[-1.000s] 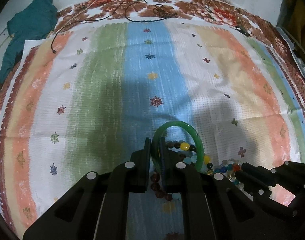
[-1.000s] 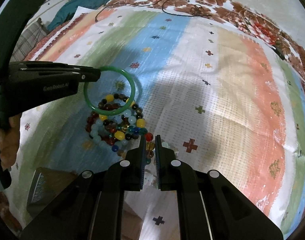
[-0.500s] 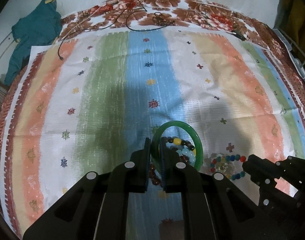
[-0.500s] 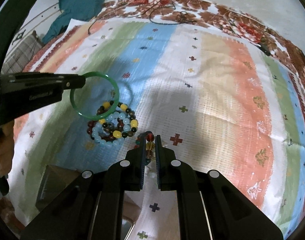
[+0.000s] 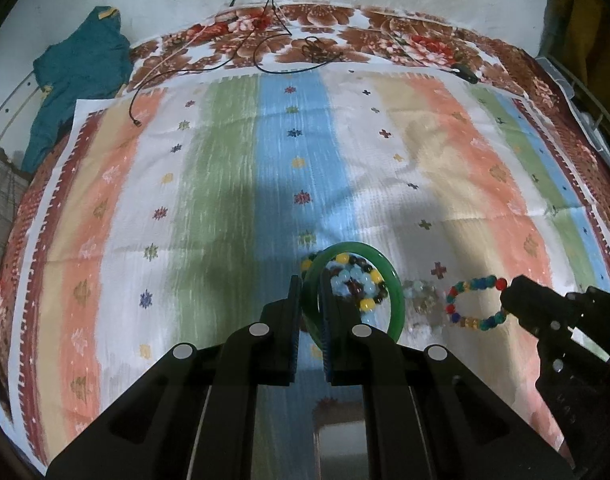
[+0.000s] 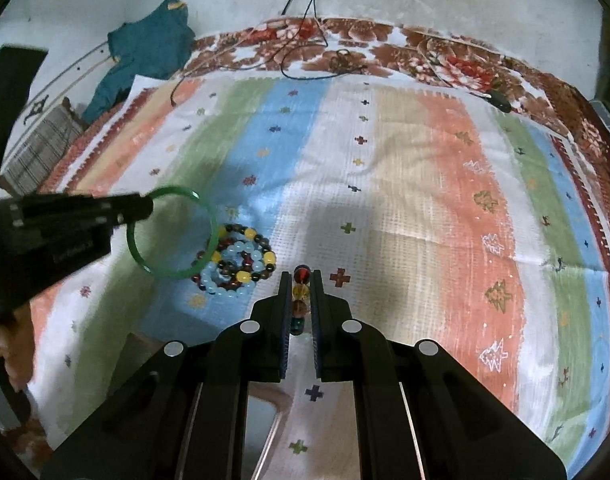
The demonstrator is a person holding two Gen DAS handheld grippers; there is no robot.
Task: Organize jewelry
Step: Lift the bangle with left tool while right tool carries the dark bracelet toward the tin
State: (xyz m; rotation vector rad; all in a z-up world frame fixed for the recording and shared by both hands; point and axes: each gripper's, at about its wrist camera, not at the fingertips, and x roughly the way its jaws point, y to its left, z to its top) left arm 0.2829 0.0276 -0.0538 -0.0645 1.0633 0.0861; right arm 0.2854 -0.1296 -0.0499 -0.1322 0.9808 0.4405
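Gleaming translucent green, bangle (image 5: 397, 280) sits pinched in left gripper (image 5: 309, 300).

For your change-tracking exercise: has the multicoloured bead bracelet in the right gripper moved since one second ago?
Yes. The multicoloured bead bracelet has been pulled rightward out of the bead pile; in the left wrist view it now hangs clear of the pile, gripped by the right gripper.

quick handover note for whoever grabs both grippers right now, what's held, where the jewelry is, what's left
Left gripper: shut on the green bangle, held above the cloth.
Right gripper: shut on the multicolor bead bracelet, off to the right of the rest.
Bead bracelet pile lies tangled on the blue stripe; a clear bead bracelet sits beside it.
Left: set both held pieces down apart, then separate the pile.
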